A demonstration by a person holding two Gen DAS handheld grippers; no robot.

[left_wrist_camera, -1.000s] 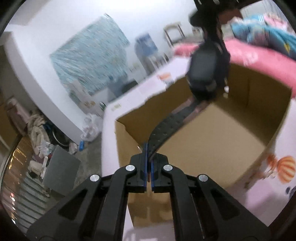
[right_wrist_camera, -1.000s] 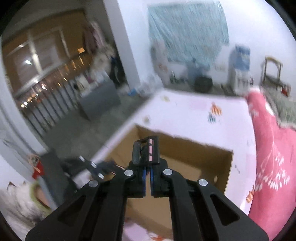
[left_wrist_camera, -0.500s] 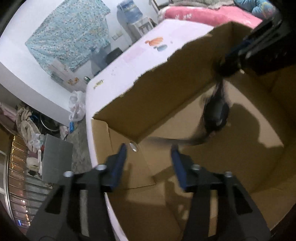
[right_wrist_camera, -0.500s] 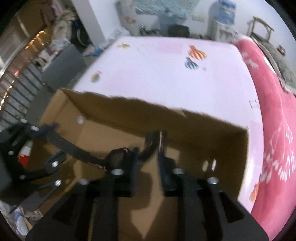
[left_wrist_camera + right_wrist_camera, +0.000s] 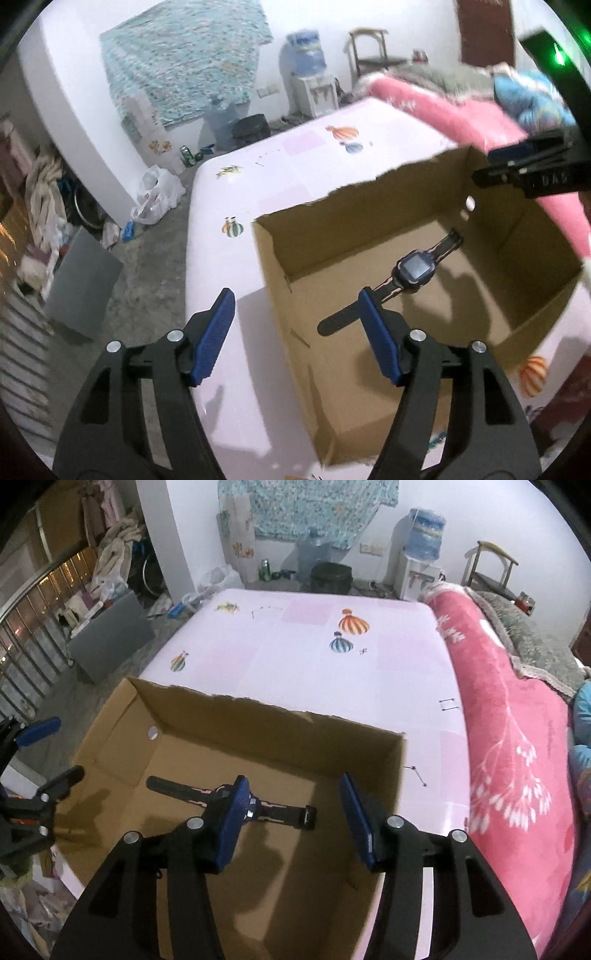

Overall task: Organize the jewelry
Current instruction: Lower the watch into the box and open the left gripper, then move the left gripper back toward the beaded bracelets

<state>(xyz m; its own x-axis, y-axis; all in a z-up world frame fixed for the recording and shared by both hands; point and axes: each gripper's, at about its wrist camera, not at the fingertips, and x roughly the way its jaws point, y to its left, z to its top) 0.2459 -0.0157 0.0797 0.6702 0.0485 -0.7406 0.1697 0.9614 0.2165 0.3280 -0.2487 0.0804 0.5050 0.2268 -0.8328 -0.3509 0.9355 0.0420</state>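
While lying flat on the floor of an open cardboard box [image 5: 535, 310], one smartwatch [image 5: 415, 267] seen at 1 o'clock from the left gripper [image 5: 297, 334] and at 10 o'clock from the right gripper [image 5: 291, 816], free of both. Two grippers, jaws just opened wide, nothing between the blue pads [image 5: 216, 338]; one box, one watch. Set on a pale pink cloth with balloon prints [image 5: 325, 657], pink blanket [image 5: 509, 738] at 3 o'clock, water dispenser [image 5: 421, 554] by the far white wall.
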